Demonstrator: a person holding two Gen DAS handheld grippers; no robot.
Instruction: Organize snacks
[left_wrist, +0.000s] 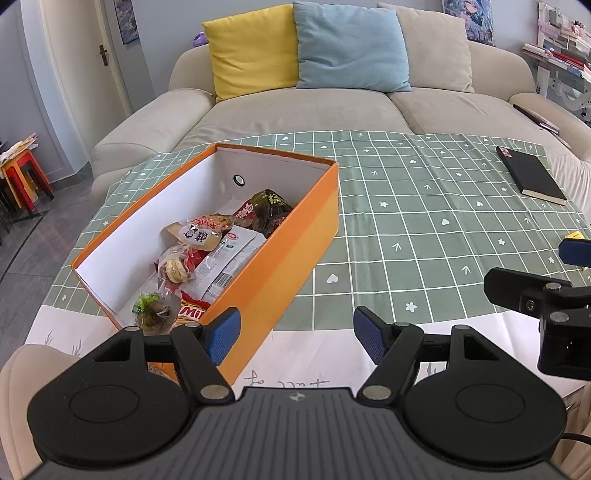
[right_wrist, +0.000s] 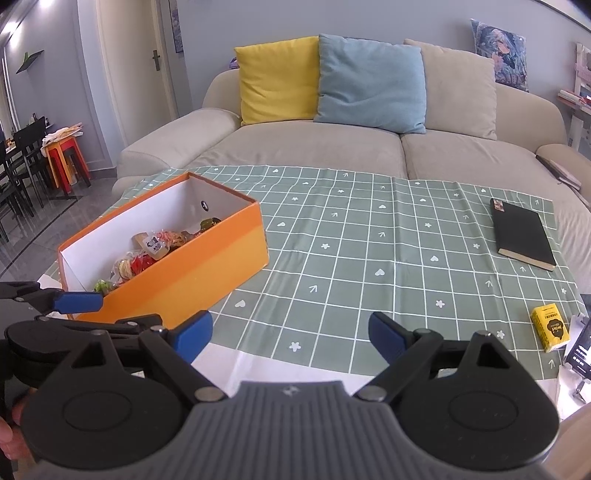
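Note:
An orange box with a white inside stands on the green checked cloth at the left. It holds several snack packets, among them a dark bag, a white wrapper and a red one. My left gripper is open with nothing between its fingers, its left pad by the box's near corner. The right gripper hangs open and empty over the cloth right of the box. A small yellow packet lies on the cloth at the right, near the table edge.
A black book lies at the far right of the cloth. Behind the table stands a beige sofa with yellow, blue and beige cushions. A phone leans at the right edge. Stools and chairs stand far left.

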